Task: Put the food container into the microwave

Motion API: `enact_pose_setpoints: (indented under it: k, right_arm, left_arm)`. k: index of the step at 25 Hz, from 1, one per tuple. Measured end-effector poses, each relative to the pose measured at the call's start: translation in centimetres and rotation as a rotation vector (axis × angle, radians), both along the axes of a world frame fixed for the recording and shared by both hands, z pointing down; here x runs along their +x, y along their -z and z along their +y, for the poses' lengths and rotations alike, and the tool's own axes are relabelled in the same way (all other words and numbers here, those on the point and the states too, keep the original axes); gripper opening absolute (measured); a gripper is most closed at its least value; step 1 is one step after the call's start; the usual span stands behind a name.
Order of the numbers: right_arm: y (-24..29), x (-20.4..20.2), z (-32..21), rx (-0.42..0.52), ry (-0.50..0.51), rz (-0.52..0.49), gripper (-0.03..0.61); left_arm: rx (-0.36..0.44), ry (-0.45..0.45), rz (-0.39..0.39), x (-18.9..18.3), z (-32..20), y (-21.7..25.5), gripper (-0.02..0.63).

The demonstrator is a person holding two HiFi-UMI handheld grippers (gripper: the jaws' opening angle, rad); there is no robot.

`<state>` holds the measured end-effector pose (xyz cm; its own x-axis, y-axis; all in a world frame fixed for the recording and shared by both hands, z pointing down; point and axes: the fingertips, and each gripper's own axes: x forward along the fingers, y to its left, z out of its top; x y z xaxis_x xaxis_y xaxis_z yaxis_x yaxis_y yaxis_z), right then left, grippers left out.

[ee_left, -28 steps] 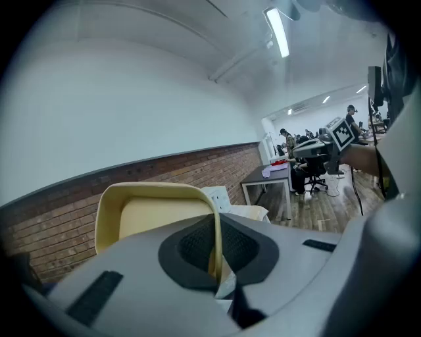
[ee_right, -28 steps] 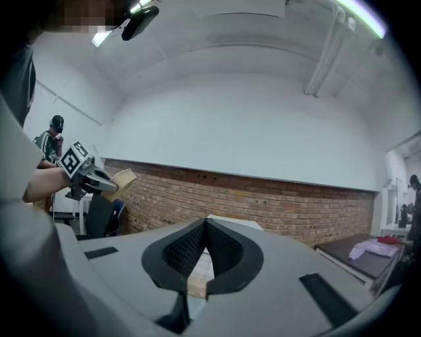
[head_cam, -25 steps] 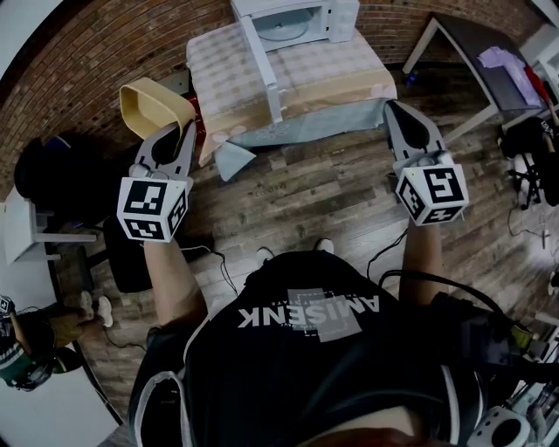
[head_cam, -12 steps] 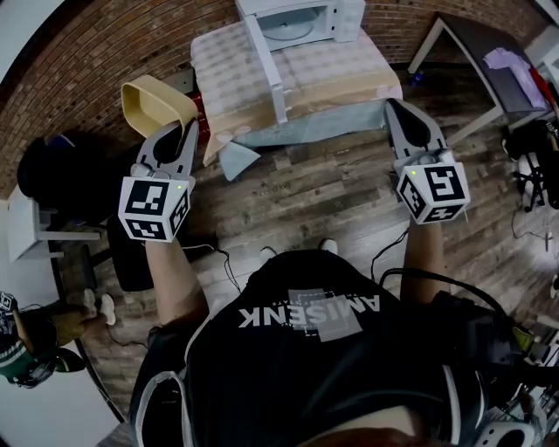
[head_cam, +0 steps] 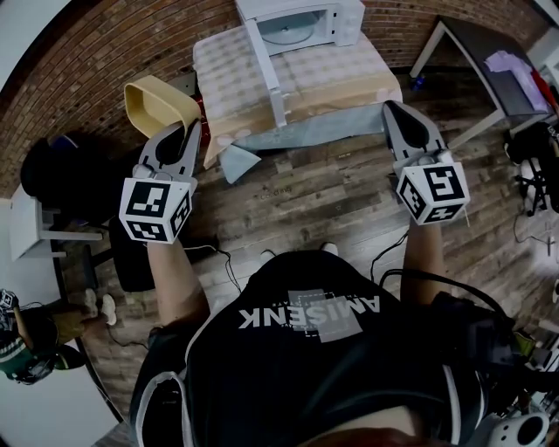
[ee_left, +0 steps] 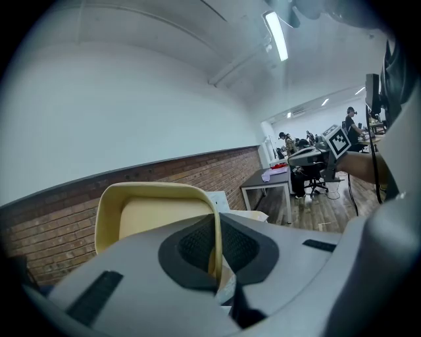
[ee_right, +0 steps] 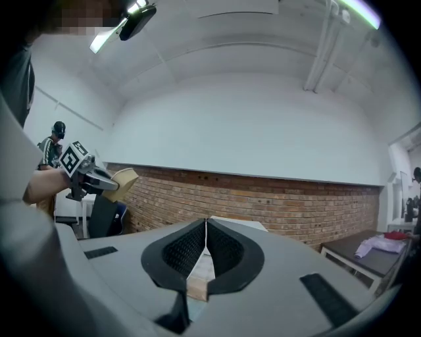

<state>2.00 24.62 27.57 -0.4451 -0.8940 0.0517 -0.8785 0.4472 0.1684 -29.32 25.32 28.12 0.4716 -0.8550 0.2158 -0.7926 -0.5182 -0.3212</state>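
Standing at the bottom centre of the head view, a person in a black printed T-shirt point(head_cam: 306, 349) is holding both forearms out over a grey-brown wooden plank floor point(head_cam: 323, 196); the left gripper point(head_cam: 181, 133), at middle left of that frame, is pinching one wall of a pale yellow, rounded plastic food container point(head_cam: 155, 103), which is hanging in the air at upper left, tilted with its opening turned sideways; in the left gripper view the container's thin rim point(ee_left: 214, 227) is sitting between the two dark pads, and its hollow is filling the lower left of the frame; the right gripper point(head_cam: 393, 109), at middle right, is holding nothing, its jaws pressed together so that the tips are meeting in its own view point(ee_right: 205, 224); beyond both grippers a table draped in a pale checked cloth point(head_cam: 332, 70) is standing at upper centre; a white microwave point(head_cam: 336, 17) is resting on its far edge with the door point(head_cam: 265, 65) swung open; a red brick wall point(head_cam: 105, 44) is running behind.
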Motion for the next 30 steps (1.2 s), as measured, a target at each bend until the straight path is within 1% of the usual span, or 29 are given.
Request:
enact_pose_setpoints:
  k: [6,12,20,23,27,30]
  right_arm:
    - [0.0,1.4,0.1,0.006,0.004,-0.008,0.043]
    - [-0.1,3.6,-0.2,0.011,0.018,-0.012,0.043]
    - [-0.4,7.6,-1.1,0.021,0.041,-0.031,0.043]
    - [-0.7,9.3,-1.4,0.019,0.044,-0.044,0.043]
    - [-1.7,11.6,-2.2,0.005,0.035,-0.059,0.043]
    - [-2.8,12.2,-2.9,-0.019,0.03,-0.072,0.043]
  left_arm:
    - [-0.006,0.004,-0.012,1.4,0.2,-0.1,0.014]
    - [-0.006,-0.003,-0.041,4.0,0.1,0.1,0.014]
    - [-0.012,-0.015,-0.081,9.0,-0.3,0.2,0.014]
    - [-0.017,-0.02,-0.084,10.8,-0.5,0.2,0.014]
    - [-0.02,-0.049,-0.099,13.5,-0.7,-0.3,0.014]
    - [-0.041,-0.077,-0.12,14.7,-1.6,-1.3,0.014]
